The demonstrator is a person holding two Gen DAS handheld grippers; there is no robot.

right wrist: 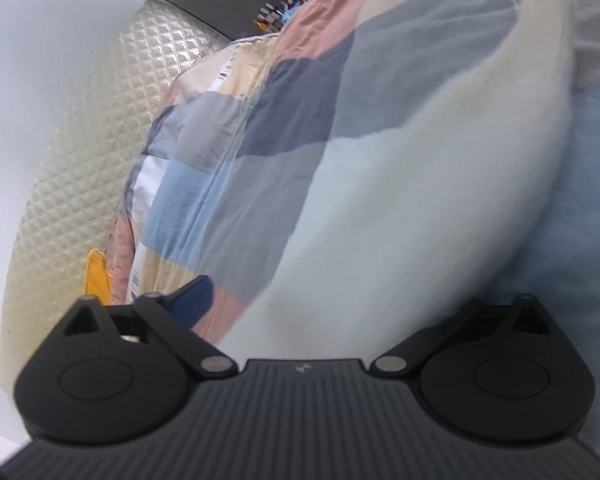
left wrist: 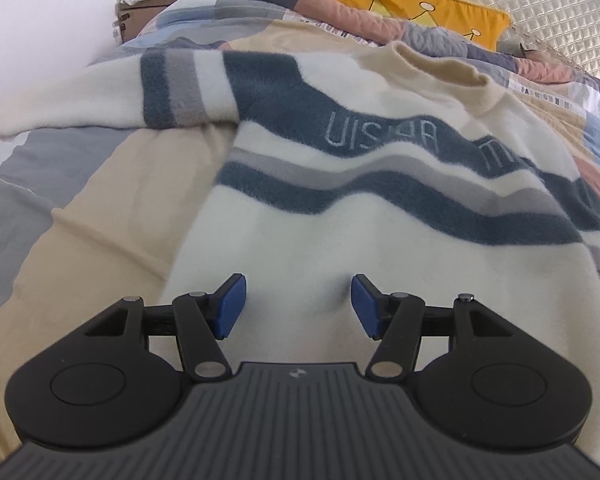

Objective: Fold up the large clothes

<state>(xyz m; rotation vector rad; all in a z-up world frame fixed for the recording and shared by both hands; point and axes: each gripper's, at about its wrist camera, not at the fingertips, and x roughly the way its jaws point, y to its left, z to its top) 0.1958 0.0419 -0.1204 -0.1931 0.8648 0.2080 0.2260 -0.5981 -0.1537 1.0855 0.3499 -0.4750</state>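
A cream sweater [left wrist: 340,248] with wavy blue and grey stripes lies flat, front up, on a patchwork quilt [left wrist: 100,208]. Its left sleeve [left wrist: 100,96] stretches out sideways and its collar [left wrist: 452,68] points toward the pillows. My left gripper [left wrist: 298,305] is open low over the plain lower part of the sweater, blue pads [left wrist: 232,306] apart, with a small pucker of cloth between them. In the blurred right wrist view a cream sleeve [right wrist: 420,168] runs from between the jaws to the upper right. My right gripper [right wrist: 340,304] is open. Its left pad [right wrist: 198,300] is clear of the cloth, and the sleeve hides the other.
A yellow cushion [left wrist: 412,0] and a quilted headboard [left wrist: 548,12] stand at the head of the bed. A cardboard box [left wrist: 140,16] topped with white clothes sits by the white wall. The right wrist view shows the quilt [right wrist: 284,120], the headboard [right wrist: 100,140] and a distant shelf [right wrist: 276,12].
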